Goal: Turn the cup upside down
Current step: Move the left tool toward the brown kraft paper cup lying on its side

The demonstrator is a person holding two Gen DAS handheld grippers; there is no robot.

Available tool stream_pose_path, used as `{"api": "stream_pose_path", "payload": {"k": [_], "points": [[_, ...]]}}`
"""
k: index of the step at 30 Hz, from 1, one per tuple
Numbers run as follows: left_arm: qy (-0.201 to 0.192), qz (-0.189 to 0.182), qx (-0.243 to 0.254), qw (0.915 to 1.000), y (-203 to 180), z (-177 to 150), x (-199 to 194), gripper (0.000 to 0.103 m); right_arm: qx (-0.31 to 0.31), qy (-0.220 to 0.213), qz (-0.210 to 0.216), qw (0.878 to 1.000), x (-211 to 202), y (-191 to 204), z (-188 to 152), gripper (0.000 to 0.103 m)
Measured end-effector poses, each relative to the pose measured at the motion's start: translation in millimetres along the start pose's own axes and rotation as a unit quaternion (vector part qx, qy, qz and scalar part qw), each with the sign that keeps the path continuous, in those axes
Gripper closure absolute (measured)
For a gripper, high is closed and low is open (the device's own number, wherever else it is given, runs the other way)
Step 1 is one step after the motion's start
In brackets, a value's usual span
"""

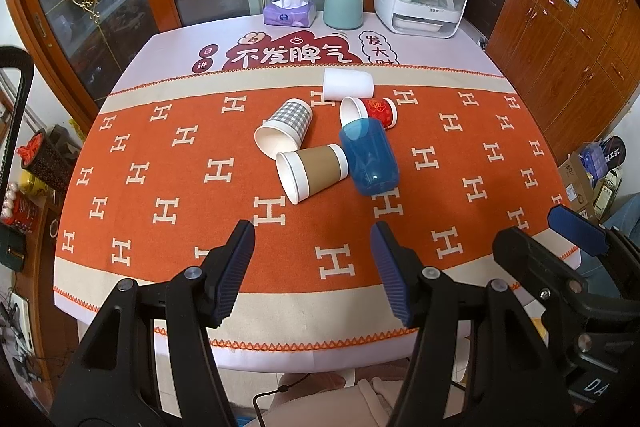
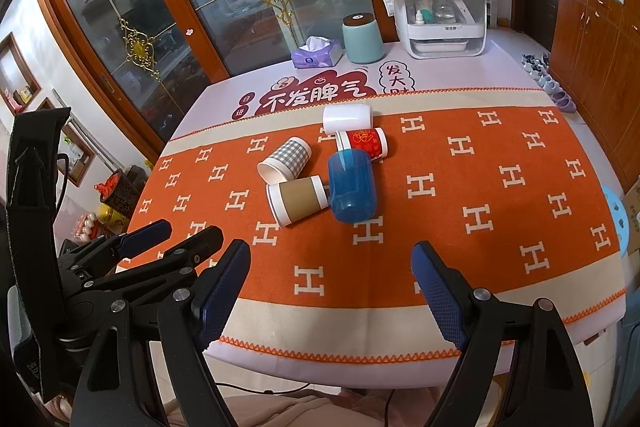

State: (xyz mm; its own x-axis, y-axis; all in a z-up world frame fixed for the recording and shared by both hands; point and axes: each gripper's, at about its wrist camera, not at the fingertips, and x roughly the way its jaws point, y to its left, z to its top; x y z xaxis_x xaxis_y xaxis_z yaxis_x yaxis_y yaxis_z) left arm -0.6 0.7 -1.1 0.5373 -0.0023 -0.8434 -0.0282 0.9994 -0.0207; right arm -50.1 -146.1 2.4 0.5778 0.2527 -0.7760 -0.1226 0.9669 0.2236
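Observation:
Several cups lie on their sides in a cluster mid-table: a blue plastic cup, a brown paper cup, a grey checked cup, a red cup and a white cup. My left gripper is open and empty, above the table's near part, short of the cups. My right gripper is open and empty, also short of the cups. Each gripper shows at the edge of the other's view.
An orange patterned cloth covers the table. At the far edge stand a purple tissue box, a teal canister and a white appliance with a towel on top. Wooden cabinets stand at the right, glass doors behind.

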Motion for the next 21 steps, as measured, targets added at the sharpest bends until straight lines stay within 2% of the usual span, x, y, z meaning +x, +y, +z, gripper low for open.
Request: {"api": "stream_pose_path", "payload": {"k": [1, 5, 13, 21], "points": [[0.001, 0.0, 0.0, 1.0, 10.7, -2.6, 2.8, 0.046, 0.0, 0.001, 0.0, 1.0, 0.9, 0.0, -0.9, 0.019], [0.006, 0.0, 0.0, 1.0, 14.6, -3.0, 6.5, 0.046, 0.002, 0.005, -0.001, 1.0, 7.2, 1.1, -4.7, 0.019], [0.042, -0.009, 0.002, 0.9991, 2.3, 1.5, 21.9, 0.046, 0.011, 0.023, 0.001, 1.0, 21.9, -3.1, 1.0, 0.019], [0.024, -0.026, 0.051, 0.9981, 0.0, 20.1, 45.4, 0.046, 0.026, 0.039, 0.003, 0.999, 51.9, -14.0, 18.9, 0.019]]}}
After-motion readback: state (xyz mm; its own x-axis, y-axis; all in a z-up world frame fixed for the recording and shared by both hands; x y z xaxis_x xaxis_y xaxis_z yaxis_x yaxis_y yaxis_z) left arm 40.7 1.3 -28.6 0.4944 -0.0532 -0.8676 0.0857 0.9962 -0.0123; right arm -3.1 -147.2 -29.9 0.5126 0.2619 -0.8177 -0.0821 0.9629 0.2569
